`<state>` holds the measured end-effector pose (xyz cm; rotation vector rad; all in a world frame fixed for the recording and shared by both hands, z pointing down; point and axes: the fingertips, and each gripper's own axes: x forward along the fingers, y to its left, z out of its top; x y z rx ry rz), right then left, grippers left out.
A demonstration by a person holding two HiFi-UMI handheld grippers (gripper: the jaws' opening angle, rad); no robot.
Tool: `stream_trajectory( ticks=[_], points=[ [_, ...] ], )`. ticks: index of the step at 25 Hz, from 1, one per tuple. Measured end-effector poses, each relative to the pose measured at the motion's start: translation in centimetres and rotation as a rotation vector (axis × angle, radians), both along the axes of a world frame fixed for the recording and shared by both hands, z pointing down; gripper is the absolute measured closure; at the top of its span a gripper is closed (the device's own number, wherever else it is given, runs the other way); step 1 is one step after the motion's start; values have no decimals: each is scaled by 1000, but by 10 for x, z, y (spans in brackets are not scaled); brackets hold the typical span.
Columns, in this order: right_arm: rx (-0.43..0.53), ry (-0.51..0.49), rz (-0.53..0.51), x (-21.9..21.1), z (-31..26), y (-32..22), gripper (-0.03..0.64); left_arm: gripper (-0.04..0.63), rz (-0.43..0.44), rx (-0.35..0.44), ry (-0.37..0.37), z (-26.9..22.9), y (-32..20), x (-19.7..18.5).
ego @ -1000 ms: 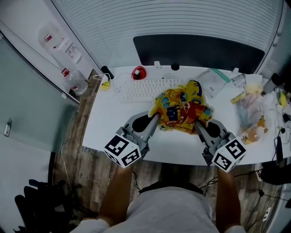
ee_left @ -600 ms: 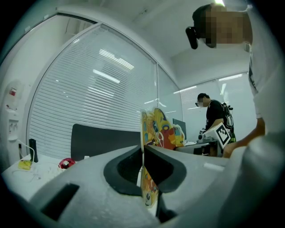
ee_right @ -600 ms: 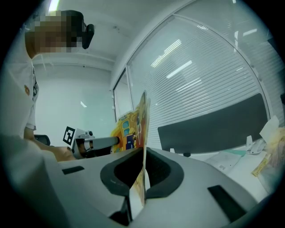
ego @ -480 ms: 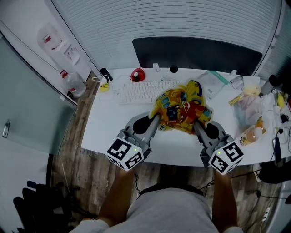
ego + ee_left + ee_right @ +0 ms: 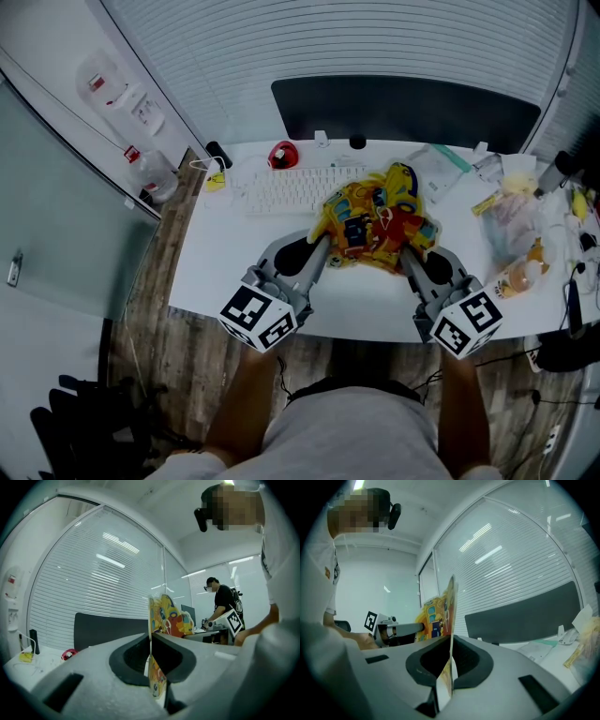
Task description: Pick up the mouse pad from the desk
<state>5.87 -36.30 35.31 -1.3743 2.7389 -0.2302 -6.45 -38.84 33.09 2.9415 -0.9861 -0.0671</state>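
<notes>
Head view, looking steeply down on a white table (image 5: pixel 225 253). The mouse pad (image 5: pixel 375 225), printed in yellow, red and blue, is held between two tools near the table's front edge, bunched and bowed upward; its far side overlaps the right end of a white keyboard (image 5: pixel 298 186). Whether its underside touches the table cannot be told.

Left hand-held gripper (image 5: pixel 322 248): jaws closed on the pad's left edge, marker cube toward the person. In the left gripper view the left hand-held gripper (image 5: pixel 150 644) pinches the mouse pad (image 5: pixel 165 616) edge-on, the sheet rising upright above the pads and hanging a little below them.

Right hand-held gripper (image 5: pixel 409 255): jaws likewise clamped, here on the pad's right edge. The right gripper view shows the right hand-held gripper (image 5: pixel 451 656) with the mouse pad (image 5: pixel 450 603) gripped as a thin vertical sheet between the dark pads (the opposite tool and its marker cube appear beyond it in each gripper view).

Surroundings: a small red object (image 5: pixel 283 155) lies behind the keyboard's left end; a dark panel (image 5: pixel 403 108) stands along the table's far edge before slatted blinds (image 5: pixel 375 42); clear plastic bags (image 5: pixel 516 220) and loose packets crowd the table's right side. A second person (image 5: pixel 224 604) in a dark top stands in the background of the left gripper view.
</notes>
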Motion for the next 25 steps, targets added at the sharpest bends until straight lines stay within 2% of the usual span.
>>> stream_trajectory(
  ticks=[25],
  points=[
    [-3, -1, -8, 2, 2, 2, 598, 572, -7, -8, -13, 1, 2, 4]
  ],
)
